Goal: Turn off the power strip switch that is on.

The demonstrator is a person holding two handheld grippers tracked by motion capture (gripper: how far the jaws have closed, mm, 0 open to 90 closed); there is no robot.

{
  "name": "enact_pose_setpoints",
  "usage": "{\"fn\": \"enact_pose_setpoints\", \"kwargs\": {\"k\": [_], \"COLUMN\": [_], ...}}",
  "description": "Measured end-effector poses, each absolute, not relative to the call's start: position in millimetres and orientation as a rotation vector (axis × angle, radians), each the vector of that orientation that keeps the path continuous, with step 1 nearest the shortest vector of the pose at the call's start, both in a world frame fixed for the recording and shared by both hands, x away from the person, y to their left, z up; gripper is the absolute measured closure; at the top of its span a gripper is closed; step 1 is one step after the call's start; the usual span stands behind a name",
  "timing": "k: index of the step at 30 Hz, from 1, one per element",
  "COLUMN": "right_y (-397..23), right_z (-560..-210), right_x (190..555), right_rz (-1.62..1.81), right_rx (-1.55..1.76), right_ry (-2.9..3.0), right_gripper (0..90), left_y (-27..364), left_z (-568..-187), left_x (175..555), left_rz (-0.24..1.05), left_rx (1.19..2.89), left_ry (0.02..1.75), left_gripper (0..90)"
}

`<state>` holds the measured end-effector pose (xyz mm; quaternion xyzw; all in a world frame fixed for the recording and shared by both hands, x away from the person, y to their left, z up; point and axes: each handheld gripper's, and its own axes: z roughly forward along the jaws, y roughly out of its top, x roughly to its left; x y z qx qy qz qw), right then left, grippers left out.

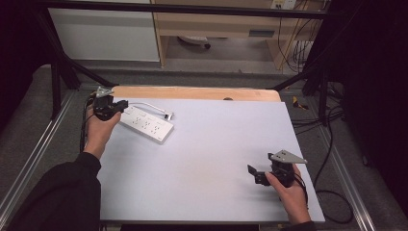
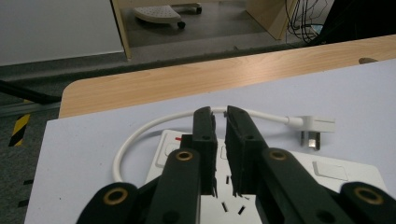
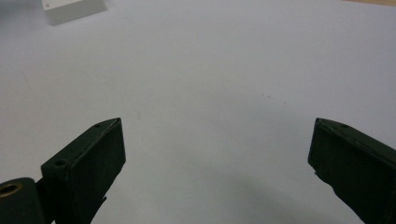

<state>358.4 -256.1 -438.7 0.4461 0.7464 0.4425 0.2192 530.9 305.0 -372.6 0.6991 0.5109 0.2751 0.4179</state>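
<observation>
A white power strip lies at the mat's far left, and its white cable curls round to a plug. My left gripper is held over the strip's left end. In the left gripper view its jaws stand almost together with a thin gap. The cable crosses right behind their tips and I see nothing pressed between the pads. The strip lies under the jaws and the plug lies beyond them. My right gripper rests near the mat's front right, its jaws wide open over bare mat.
The grey mat covers a wooden table whose far edge shows behind it. Black frame posts stand at both far corners. Cables lie on the floor at the right. A corner of the white strip shows far off in the right gripper view.
</observation>
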Motion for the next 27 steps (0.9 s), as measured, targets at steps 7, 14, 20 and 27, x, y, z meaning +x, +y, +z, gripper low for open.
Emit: {"fn": "enact_pose_setpoints", "kwargs": {"k": [7,14,20,27], "right_y": [-256,-256,-256,-256], "right_z": [-439,-439,-439,-439], "right_x": [358,358,358,359], "right_rz": [1.226,1.231,1.228,1.230], "right_rx": [1.234,1.236,1.231,1.230], "right_ry": [2.066,2.062,2.061,2.062], "right_gripper": [4.4,4.4,4.4,4.4], "left_y": [307,307,305,300], "left_z": [-377,-380,-385,-393], "left_x": [534,536,539,544], "left_rz": [0.684,0.678,0.663,0.647], "left_rx": [1.764,1.773,1.785,1.798], "left_ry": [1.292,1.298,1.300,1.304], "left_gripper": [86.2,88.4,90.0,90.0]}}
